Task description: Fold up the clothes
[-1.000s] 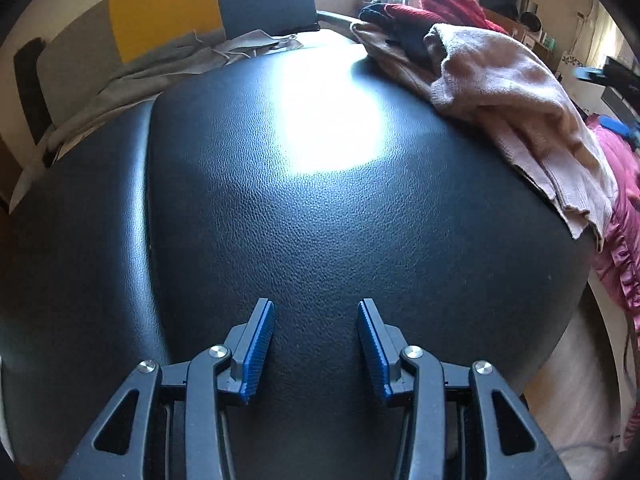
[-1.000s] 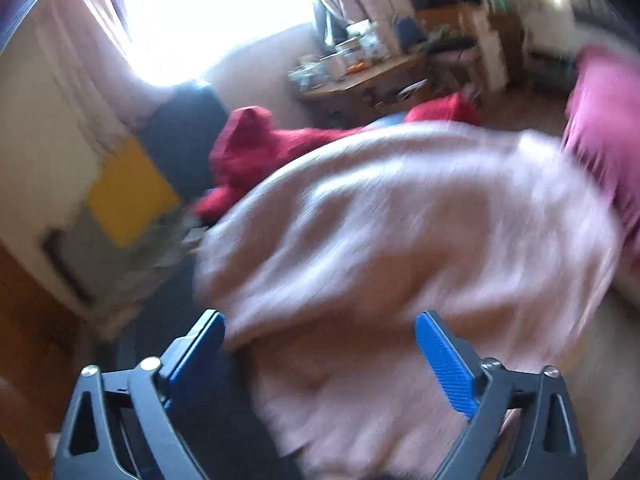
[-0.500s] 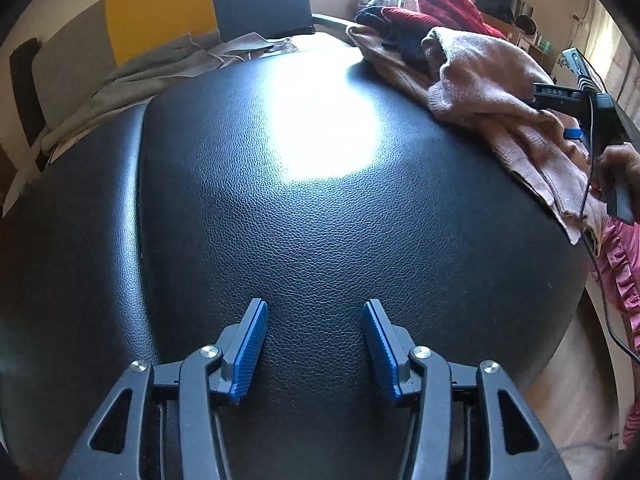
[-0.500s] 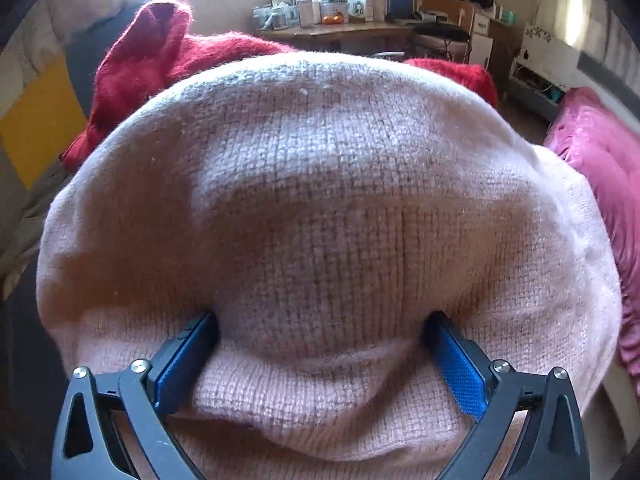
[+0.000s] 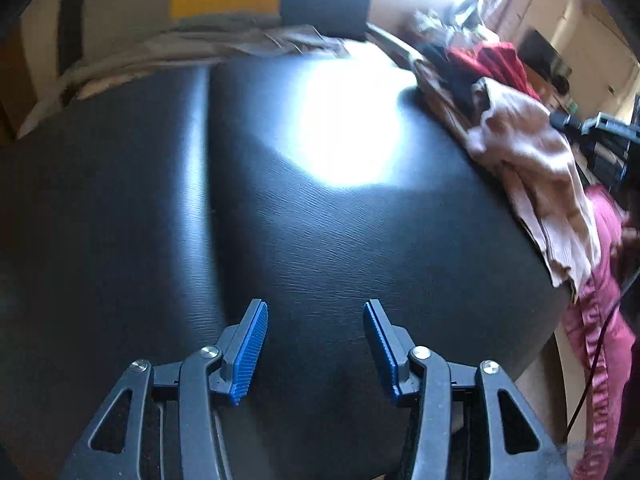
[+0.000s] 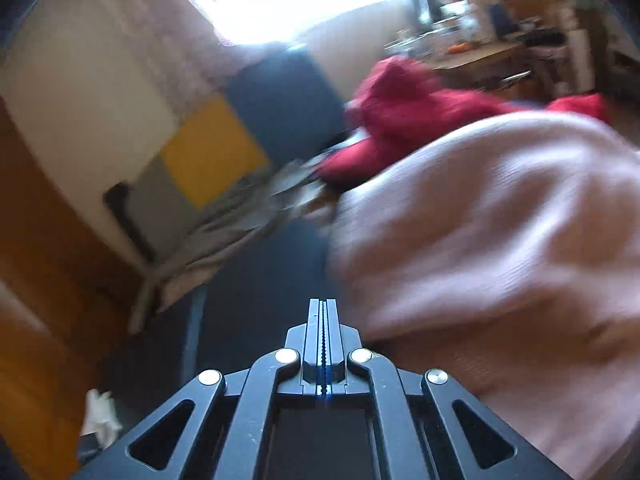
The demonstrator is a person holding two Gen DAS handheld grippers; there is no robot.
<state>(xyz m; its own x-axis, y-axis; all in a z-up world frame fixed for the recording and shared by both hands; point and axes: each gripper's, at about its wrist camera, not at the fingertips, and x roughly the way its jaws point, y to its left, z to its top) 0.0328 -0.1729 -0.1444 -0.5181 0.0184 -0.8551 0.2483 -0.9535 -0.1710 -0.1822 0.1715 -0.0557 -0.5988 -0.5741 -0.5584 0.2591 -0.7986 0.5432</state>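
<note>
So basically nothing is folded yet. The big black leather surface (image 5: 320, 240) where the folding should happen is bare in the middle, with just a grey cloth (image 5: 200, 44) crumpled along its far edge. The clothes are all heaped at the right edge: the pink knit sweater (image 6: 500, 240) on top, draping over the side, and a red garment (image 6: 408, 104) bunched behind it. No neat stack anywhere that I can see, so the whole job is still ahead: get the sweater out onto the open leather, spread it, fold it, then the rest. Compared with half a second ago, when the right gripper (image 6: 324, 320) had its jaws spread wide and pushed into the sweater, the jaws are now pinched fully together, and I see no fabric between the blue pads. The sweater sits just to the right of them, so my guess is the grab slipped off, though it's all pretty blurry. The left gripper (image 5: 316, 344) hangs over the empty leather, its jaws apart and easing closed, with nothing in between. Its view has swung a bit to the right since before.
</note>
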